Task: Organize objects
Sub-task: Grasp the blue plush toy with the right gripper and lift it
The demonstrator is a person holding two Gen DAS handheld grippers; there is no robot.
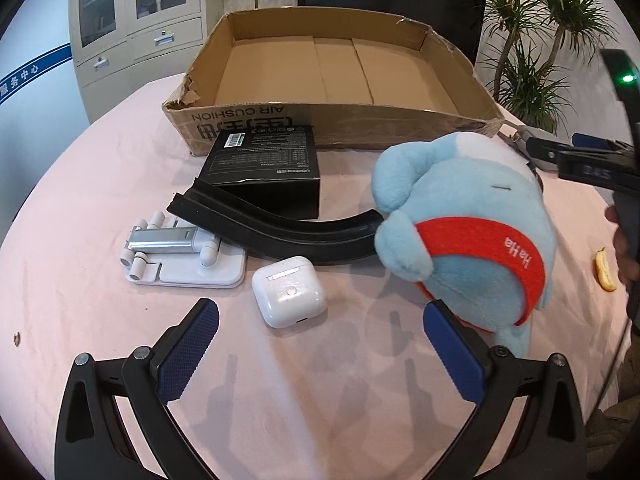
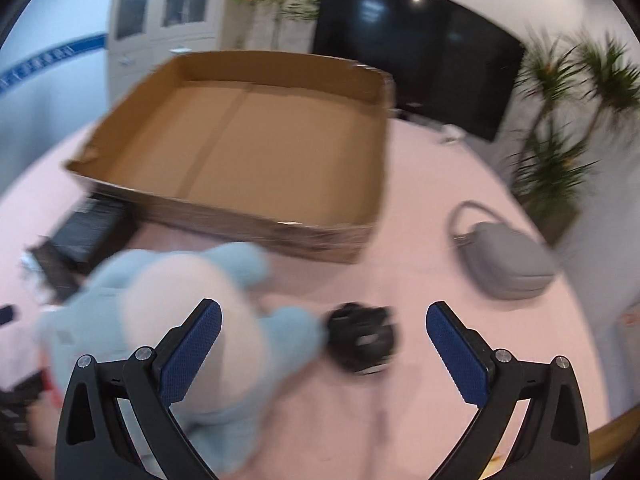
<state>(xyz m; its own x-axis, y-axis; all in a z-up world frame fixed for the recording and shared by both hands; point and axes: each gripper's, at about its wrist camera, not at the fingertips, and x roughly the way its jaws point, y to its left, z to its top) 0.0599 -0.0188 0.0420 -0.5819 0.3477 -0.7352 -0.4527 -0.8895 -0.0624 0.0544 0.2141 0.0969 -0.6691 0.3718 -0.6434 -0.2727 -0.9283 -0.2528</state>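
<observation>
Left gripper is hovering low over the pink tablecloth w/ its jaws spread wide, nothing between them. The white earbud case sits just ahead of it at about 12 o'clock, smooth glossy plastic w/ rounded corners. The blue plush toy is at roughly 2 o'clock, just past the right fingertip; can't tell if they touch. It's fuzzy, pale blue and white, w/ a red felt band stitched "Ha Ha".

At 11 o'clock there's a white folding phone stand w/ a silver metal hinge bar. A curved black rubbery strip lies across its back edge and runs over to the plush. Behind that is a matte black product box w/ fine print, and further back the big shallow cardboard box, torn at one corner, "AIR CUSHION" printed upside down on the near wall.

Right gripper is also spread open and gripping nothing, view is pretty blurry tbh. The plush sits under and behind its left finger, around 10 o'clock. A small black round thing is right between the fingertips on the cloth; can't make out what it is. Grey fabric pouch w/ a loop handle is off at 2 o'clock, well apart from the box.
</observation>
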